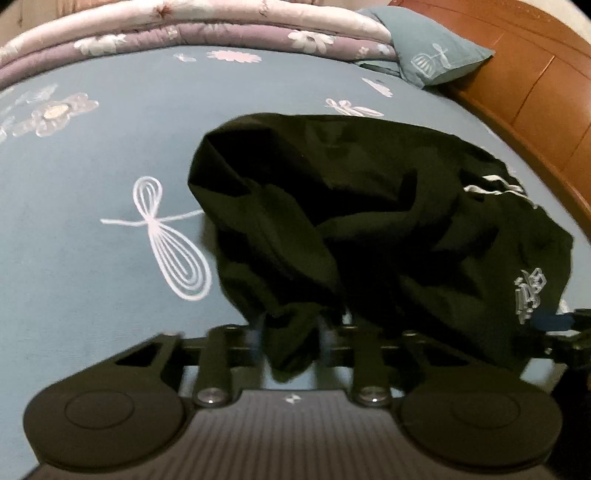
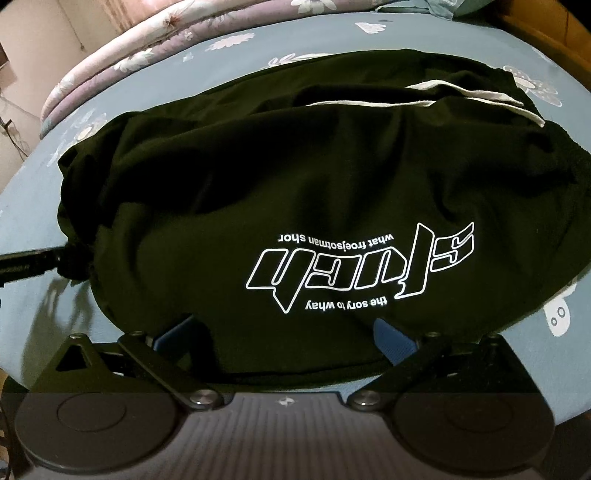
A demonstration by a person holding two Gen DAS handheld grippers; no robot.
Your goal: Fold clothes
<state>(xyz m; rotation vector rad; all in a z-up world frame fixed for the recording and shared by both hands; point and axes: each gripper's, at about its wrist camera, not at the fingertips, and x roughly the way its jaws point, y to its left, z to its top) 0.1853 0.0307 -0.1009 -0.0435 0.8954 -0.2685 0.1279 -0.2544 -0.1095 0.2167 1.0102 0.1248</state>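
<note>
A black T-shirt (image 1: 369,206) with white outlined lettering (image 2: 362,266) and white stripes lies crumpled on a blue bedsheet (image 1: 92,184). My left gripper (image 1: 291,328) is shut on a bunched edge of the shirt, which hangs between its fingers. My right gripper (image 2: 284,332) has its blue-padded fingers (image 2: 393,339) spread wide, with the shirt's near edge draped over and between them. The right gripper also shows at the right edge of the left wrist view (image 1: 561,325). The left gripper shows at the left edge of the right wrist view (image 2: 55,262), holding the shirt's corner.
A folded floral quilt (image 1: 184,33) lies along the far side of the bed. A teal pillow (image 1: 432,55) rests against the wooden headboard (image 1: 535,85) at the right. The sheet (image 2: 480,37) has white flower and dragonfly prints.
</note>
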